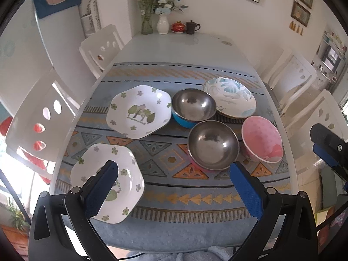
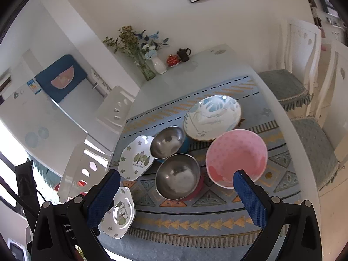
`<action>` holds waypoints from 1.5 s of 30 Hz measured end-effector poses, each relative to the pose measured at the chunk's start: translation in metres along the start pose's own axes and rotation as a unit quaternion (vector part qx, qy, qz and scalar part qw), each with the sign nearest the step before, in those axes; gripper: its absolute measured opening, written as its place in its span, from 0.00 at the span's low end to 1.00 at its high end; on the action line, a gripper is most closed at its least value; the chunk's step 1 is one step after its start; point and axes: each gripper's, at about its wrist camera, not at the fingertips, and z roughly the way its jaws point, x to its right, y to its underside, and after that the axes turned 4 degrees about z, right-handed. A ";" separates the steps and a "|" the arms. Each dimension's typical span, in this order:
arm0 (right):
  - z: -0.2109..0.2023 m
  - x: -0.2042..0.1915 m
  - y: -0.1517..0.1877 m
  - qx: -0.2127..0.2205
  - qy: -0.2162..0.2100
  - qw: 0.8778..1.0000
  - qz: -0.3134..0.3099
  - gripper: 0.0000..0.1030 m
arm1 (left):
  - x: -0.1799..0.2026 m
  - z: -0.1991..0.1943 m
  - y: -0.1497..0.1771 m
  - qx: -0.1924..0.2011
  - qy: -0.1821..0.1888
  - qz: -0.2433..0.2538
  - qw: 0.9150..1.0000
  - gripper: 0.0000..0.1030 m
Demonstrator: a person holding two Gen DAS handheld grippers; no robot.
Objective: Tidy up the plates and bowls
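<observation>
On the patterned mat lie two white hexagonal plates with tree prints, one near [image 1: 128, 187] [image 2: 121, 219] and one farther back [image 1: 139, 111] [image 2: 136, 158]. Beside them sit a steel bowl with a blue outside [image 1: 193, 108] [image 2: 167, 142], a steel bowl with a pink outside [image 1: 213, 145] [image 2: 178, 176], a pink bowl [image 1: 262, 139] [image 2: 236, 156] and a round blue-leaf plate [image 1: 230, 96] [image 2: 212, 117]. My left gripper [image 1: 174, 169] hovers open above the near edge, its left finger over the near plate. My right gripper [image 2: 176, 177] is open above the pink-sided steel bowl, holding nothing.
The white table [image 1: 184, 43] carries a glass vase of flowers [image 1: 146, 21], a white vase [image 1: 162, 24], a red lidded cup [image 1: 178, 27] and a dark mug [image 1: 192, 27] at the far end. White chairs [image 1: 39, 117] [image 2: 302, 50] stand along both sides.
</observation>
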 end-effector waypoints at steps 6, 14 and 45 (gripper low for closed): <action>0.011 -0.012 0.005 -0.016 -0.003 1.000 -0.016 1.00 | -0.013 0.002 0.001 0.000 0.007 -0.021 1.000 0.99; 0.015 -0.012 0.006 -0.021 0.000 1.000 -0.015 1.00 | -0.012 0.006 -0.001 -0.004 0.011 -0.019 1.000 0.99; 0.025 0.006 0.005 -0.044 -0.010 0.999 0.022 1.00 | -0.008 0.016 0.002 -0.032 0.005 -0.019 0.999 0.99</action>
